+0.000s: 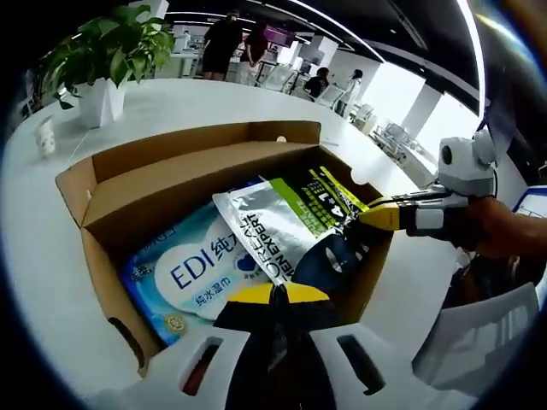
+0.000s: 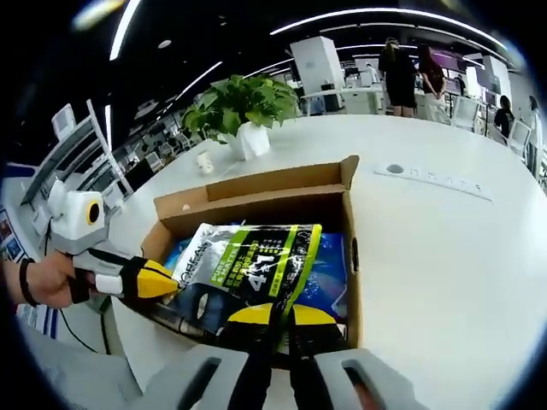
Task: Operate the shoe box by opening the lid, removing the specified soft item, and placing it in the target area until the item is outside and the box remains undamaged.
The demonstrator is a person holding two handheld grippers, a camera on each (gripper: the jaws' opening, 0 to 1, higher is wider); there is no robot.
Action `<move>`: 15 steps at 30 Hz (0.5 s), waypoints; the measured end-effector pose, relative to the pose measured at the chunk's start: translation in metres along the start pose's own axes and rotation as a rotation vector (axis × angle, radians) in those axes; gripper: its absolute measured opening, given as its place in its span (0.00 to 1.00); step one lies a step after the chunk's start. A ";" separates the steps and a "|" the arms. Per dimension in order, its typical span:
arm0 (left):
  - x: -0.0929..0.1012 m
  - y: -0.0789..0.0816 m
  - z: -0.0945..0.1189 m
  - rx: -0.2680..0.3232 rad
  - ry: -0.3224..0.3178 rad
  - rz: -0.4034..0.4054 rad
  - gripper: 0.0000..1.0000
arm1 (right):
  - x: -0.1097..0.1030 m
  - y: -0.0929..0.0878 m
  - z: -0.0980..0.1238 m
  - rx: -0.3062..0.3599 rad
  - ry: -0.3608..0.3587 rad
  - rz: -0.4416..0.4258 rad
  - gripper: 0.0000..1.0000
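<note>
Your right hand-held gripper (image 2: 272, 318) is clamped on the near edge of the silver-green pouch (image 2: 248, 260), which lies half-raised inside the open shoe box (image 2: 256, 184) on the bench (image 2: 444, 239); your left hand-held gripper (image 1: 275, 299) appears closed, so a careless lift risks tearing the cardboard wall.

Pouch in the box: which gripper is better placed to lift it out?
Right, probably. The right gripper has its tips at the dark end of the pouch, lined up along it. The left gripper sits off at one corner, by the wall of the box.
</note>
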State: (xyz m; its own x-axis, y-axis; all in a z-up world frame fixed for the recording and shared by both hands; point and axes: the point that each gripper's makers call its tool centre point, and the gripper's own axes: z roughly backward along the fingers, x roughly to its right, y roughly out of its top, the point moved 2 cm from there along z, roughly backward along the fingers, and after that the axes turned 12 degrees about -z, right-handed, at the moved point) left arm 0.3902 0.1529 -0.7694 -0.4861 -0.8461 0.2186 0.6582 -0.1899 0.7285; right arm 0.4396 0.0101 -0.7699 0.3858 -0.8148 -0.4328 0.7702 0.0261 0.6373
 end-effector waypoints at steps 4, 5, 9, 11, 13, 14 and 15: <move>0.001 0.005 0.003 0.020 0.004 0.001 0.00 | -0.004 0.004 0.003 0.030 -0.002 0.007 0.00; 0.001 0.007 0.003 0.023 0.005 -0.001 0.00 | -0.005 0.006 0.004 0.044 0.005 -0.002 0.00; 0.000 0.011 0.005 0.032 0.007 -0.007 0.00 | -0.005 0.009 0.006 0.050 0.017 -0.016 0.00; 0.000 0.014 0.007 0.038 0.005 -0.011 0.00 | -0.007 0.011 0.009 0.060 0.019 -0.019 0.00; 0.002 0.018 0.009 0.048 0.003 -0.020 0.00 | -0.007 0.012 0.011 0.069 0.020 -0.017 0.00; 0.003 0.020 0.010 0.054 0.002 -0.022 0.00 | -0.006 0.012 0.012 0.072 0.018 -0.013 0.00; 0.003 0.022 0.011 0.059 0.001 -0.025 0.00 | -0.007 0.012 0.014 0.073 0.017 -0.013 0.00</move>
State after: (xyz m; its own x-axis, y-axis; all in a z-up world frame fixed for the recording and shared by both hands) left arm 0.3965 0.1517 -0.7455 -0.5017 -0.8418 0.1993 0.6107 -0.1814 0.7708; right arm 0.4389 0.0085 -0.7506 0.3855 -0.8046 -0.4517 0.7363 -0.0268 0.6762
